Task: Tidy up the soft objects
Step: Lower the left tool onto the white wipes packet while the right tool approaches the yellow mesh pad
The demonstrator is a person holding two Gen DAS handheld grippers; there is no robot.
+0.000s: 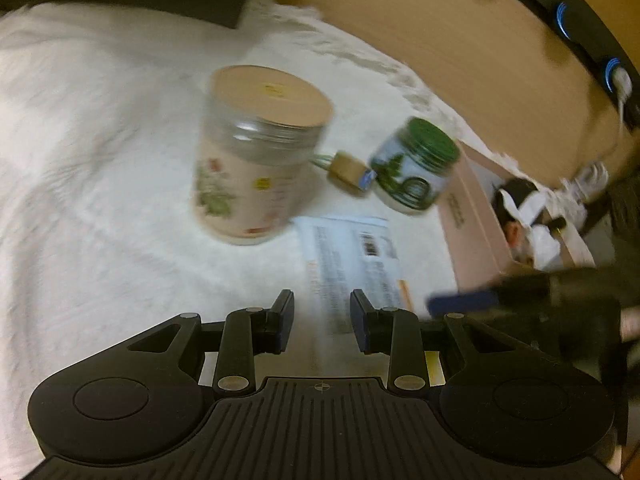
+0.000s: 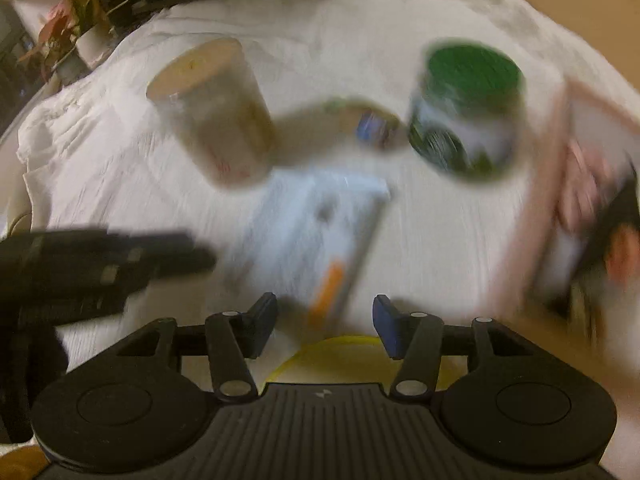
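Observation:
A pale blue soft packet [image 1: 354, 262] with print and a barcode lies flat on the white cloth, just ahead of my left gripper [image 1: 322, 322], which is open and empty. In the right wrist view the same packet [image 2: 316, 232] lies ahead of my right gripper [image 2: 324, 324], also open and empty. A pink cardboard box [image 1: 476, 216] holding black, white and pink soft items stands to the right; it also shows in the right wrist view [image 2: 560, 208]. Both views are blurred.
A tall beige canister [image 1: 256, 152] and a green-lidded jar [image 1: 416, 164] stand on the white cloth [image 1: 100, 160], with a small cardboard roll [image 1: 346, 170] between them. A yellow ring [image 2: 340, 344] lies under the right gripper. A power strip [image 1: 580, 28] runs along the wooden wall.

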